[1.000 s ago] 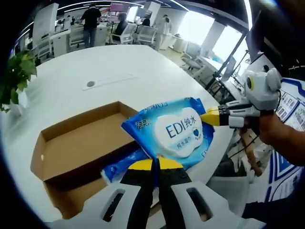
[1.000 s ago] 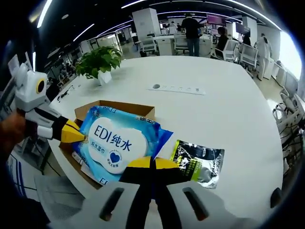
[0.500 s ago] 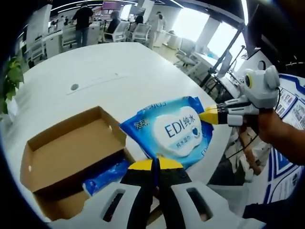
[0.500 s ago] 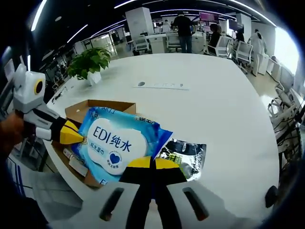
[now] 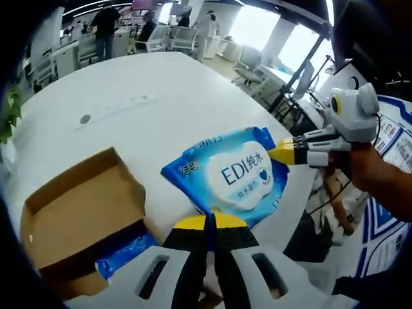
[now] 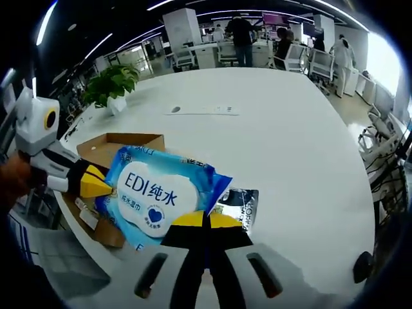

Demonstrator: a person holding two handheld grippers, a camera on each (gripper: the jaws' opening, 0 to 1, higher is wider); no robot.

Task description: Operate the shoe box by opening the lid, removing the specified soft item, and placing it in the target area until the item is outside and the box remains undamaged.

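My 2 tongs, left (image 5: 210,222) and right (image 6: 206,221), stay clamped on the wipes pack (image 5: 233,174), now carried farther right of the open box (image 5: 77,209), above the table (image 6: 302,148).

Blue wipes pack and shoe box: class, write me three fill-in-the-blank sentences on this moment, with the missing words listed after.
1. The blue wipes pack is gripped by ____ grippers at once.
2. The cardboard shoe box on the white table has its top ____.
3. In the right gripper view, a ____ plant stands beyond the box.

Missing words: two; open; green
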